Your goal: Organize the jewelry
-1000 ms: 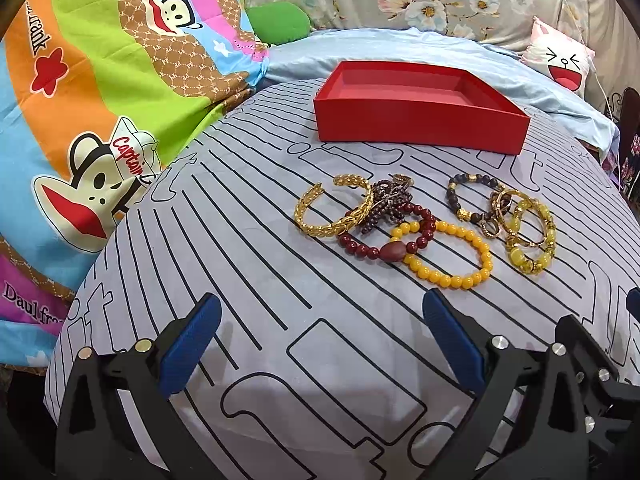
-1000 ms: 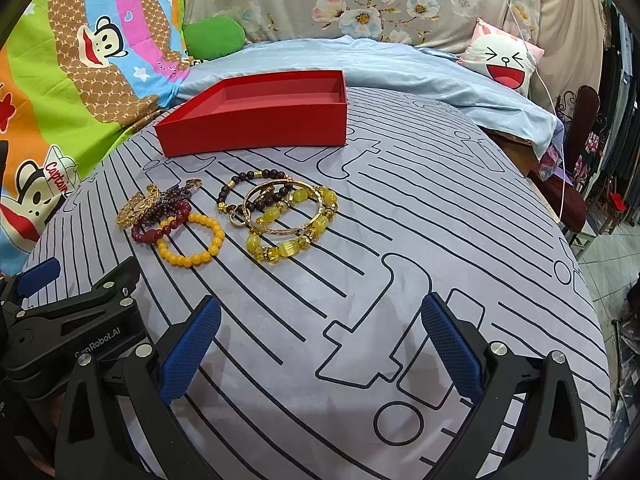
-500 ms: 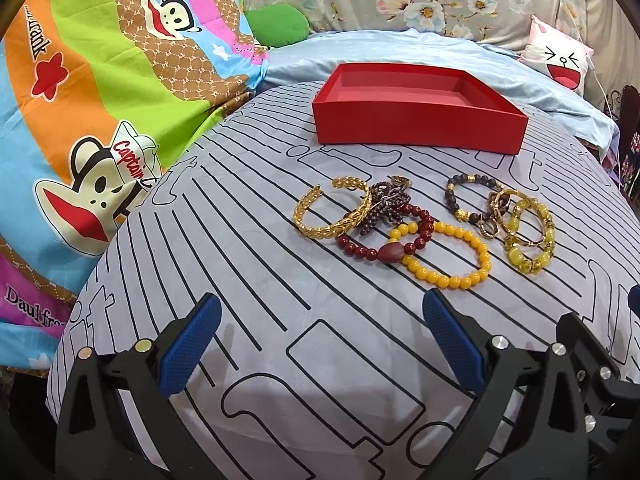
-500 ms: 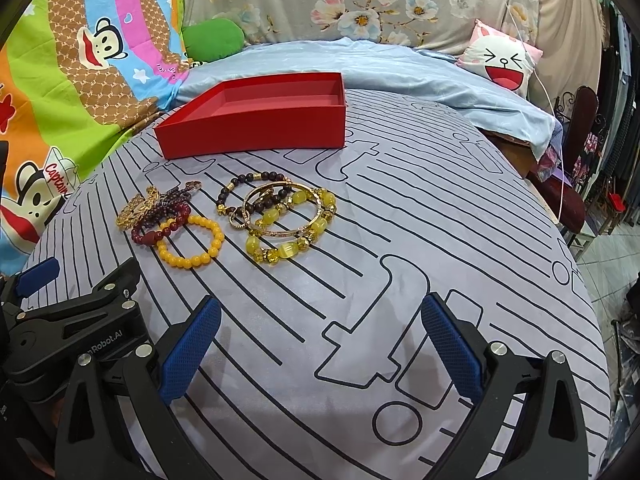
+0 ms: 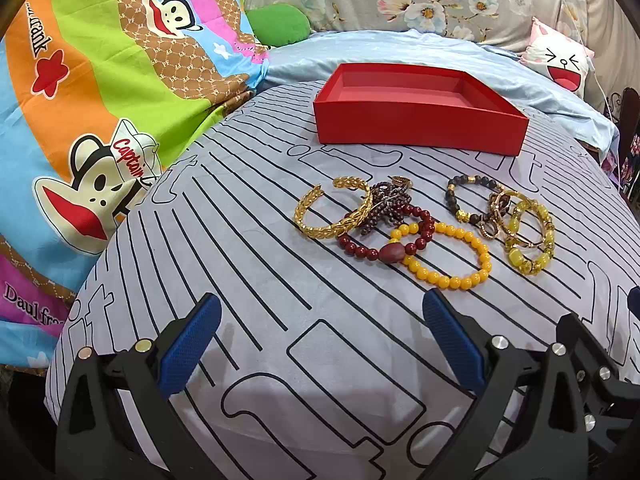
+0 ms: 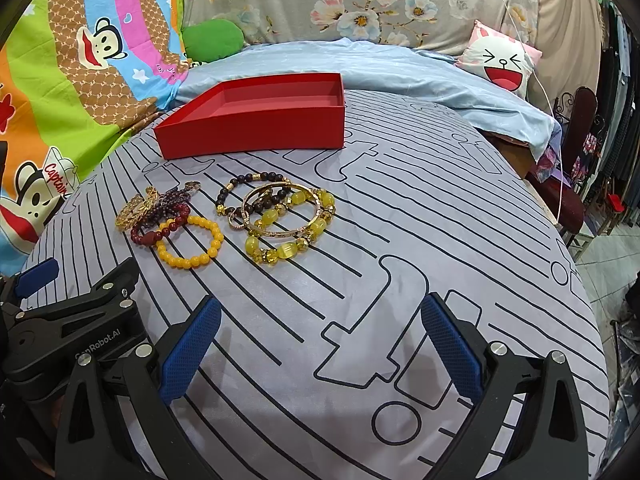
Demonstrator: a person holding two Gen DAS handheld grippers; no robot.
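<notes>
Several bracelets lie in a loose cluster on the grey striped cloth: a gold cuff (image 5: 334, 210), a dark red bead bracelet (image 5: 384, 236), an orange bead bracelet (image 5: 448, 258) (image 6: 190, 242), a dark bead bracelet (image 5: 468, 198) and yellow stone bangles (image 5: 530, 236) (image 6: 290, 226). An open red box (image 5: 416, 122) (image 6: 256, 120) stands empty behind them. My left gripper (image 5: 320, 344) is open and empty, short of the cluster. My right gripper (image 6: 318, 344) is open and empty, to the right of the left one.
The left gripper's black body (image 6: 76, 320) shows at the right wrist view's lower left. A bright cartoon blanket (image 5: 80, 100) hangs at left. A light blue sheet (image 6: 360, 60), a green cushion (image 5: 280, 24) and a white face pillow (image 6: 500, 60) lie behind the box. The table's edge drops off at right.
Both views have shifted very slightly; the jewelry and box sit a touch lower in frame. Nothing was taken hold of or moved.
</notes>
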